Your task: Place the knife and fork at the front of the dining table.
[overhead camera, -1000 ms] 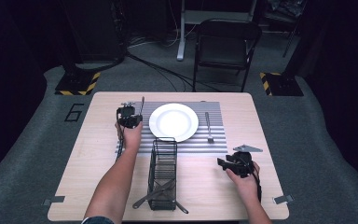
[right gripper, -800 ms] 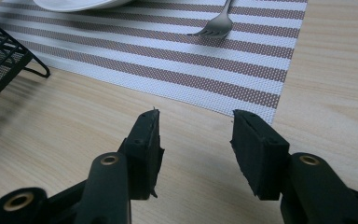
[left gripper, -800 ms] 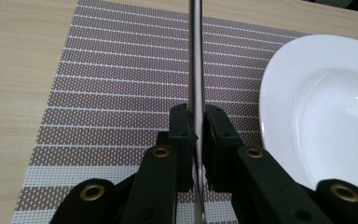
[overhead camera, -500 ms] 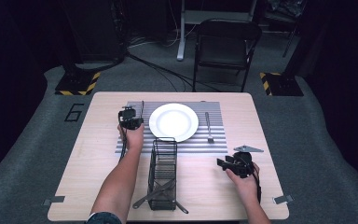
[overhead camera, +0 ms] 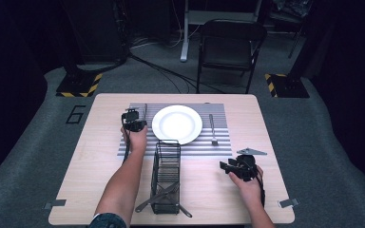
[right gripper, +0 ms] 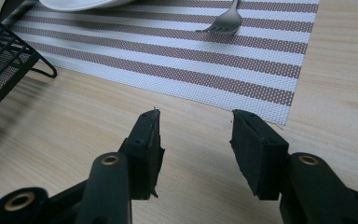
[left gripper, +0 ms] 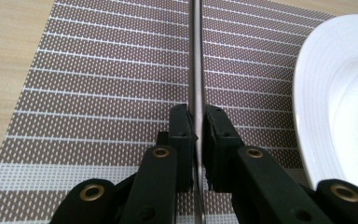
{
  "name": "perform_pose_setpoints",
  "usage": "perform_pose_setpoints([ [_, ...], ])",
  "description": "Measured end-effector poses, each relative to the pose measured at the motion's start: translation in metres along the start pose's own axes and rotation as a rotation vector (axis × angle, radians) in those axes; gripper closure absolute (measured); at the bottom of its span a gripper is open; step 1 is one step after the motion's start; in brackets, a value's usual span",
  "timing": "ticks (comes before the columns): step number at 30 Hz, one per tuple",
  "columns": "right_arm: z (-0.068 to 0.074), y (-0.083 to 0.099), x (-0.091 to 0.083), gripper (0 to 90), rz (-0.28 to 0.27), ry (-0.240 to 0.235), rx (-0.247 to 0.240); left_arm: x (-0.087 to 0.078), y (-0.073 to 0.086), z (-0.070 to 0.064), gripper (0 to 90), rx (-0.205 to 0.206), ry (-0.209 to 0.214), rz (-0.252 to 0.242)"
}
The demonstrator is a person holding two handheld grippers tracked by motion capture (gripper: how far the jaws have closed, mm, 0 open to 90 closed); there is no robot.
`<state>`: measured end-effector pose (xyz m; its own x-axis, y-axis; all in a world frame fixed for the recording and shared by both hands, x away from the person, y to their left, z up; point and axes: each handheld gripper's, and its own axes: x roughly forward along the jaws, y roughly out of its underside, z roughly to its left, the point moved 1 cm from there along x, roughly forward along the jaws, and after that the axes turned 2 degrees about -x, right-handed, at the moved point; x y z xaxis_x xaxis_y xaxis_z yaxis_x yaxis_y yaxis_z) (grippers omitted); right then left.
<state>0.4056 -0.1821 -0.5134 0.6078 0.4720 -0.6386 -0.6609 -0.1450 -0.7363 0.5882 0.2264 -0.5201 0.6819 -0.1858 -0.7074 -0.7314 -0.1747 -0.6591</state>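
Observation:
A white plate (overhead camera: 177, 124) sits mid-way on a striped placemat (overhead camera: 218, 148). Left of the plate, my left gripper (overhead camera: 134, 123) is low over the mat, shut on a thin metal knife (overhead camera: 146, 109) that points away from me. In the left gripper view the jaws (left gripper: 197, 114) pinch the knife (left gripper: 196, 56) edge-on over the placemat (left gripper: 98, 70), with the plate (left gripper: 340, 93) at the right. A fork (overhead camera: 213, 129) lies on the mat right of the plate. My right gripper (overhead camera: 224, 166) rests open on the bare wood, with nothing between its jaws (right gripper: 196, 135); the fork (right gripper: 228, 21) is beyond it.
A black wire basket (overhead camera: 166, 175) stands lengthwise in front of the plate, with utensils (overhead camera: 159, 197) sticking out of its near end. Its corner (right gripper: 4, 56) is left of my right gripper. A folding chair (overhead camera: 230, 47) stands behind the table.
My left gripper with the knife has shifted very slightly right and toward me. The right gripper has stayed put.

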Motion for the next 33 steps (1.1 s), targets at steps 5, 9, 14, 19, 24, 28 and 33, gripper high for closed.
perform_pose_setpoints([
  [5, 0.0001, 0.0003, 0.0008, 52.0, 0.001, 0.004, 0.004, 0.0002, -0.001, 0.0011, 82.4, -0.003, 0.002, 0.007],
  [9, 0.0003, 0.0003, 0.0012, 52.0, 0.0, 0.004, 0.0, 0.0, -0.0007, 0.0005, 82.4, -0.003, 0.001, 0.007],
  [14, 0.0012, 0.0, 0.0024, 52.0, 0.0, 0.003, -0.008, 0.0001, -0.0006, 0.0001, 82.3, -0.004, -0.004, 0.005],
  [19, 0.001, 0.0002, 0.0026, 52.1, 0.0, 0.002, 0.0, 0.0, -0.0007, 0.0003, 82.2, 0.0, -0.003, 0.007],
  [24, 0.001, 0.0, 0.0032, 52.1, 0.001, -0.002, -0.002, 0.0, -0.0008, 0.0002, 81.8, 0.0, -0.002, 0.008],
  [28, 0.0011, 0.0, 0.0035, 52.2, 0.002, -0.002, 0.0, 0.0001, -0.0004, -0.0002, 81.5, -0.006, 0.001, 0.004],
  [33, 0.0011, 0.0, 0.0034, 52.3, 0.005, -0.003, 0.005, 0.0001, -0.0003, 0.0002, 81.6, -0.006, 0.002, 0.003],
])
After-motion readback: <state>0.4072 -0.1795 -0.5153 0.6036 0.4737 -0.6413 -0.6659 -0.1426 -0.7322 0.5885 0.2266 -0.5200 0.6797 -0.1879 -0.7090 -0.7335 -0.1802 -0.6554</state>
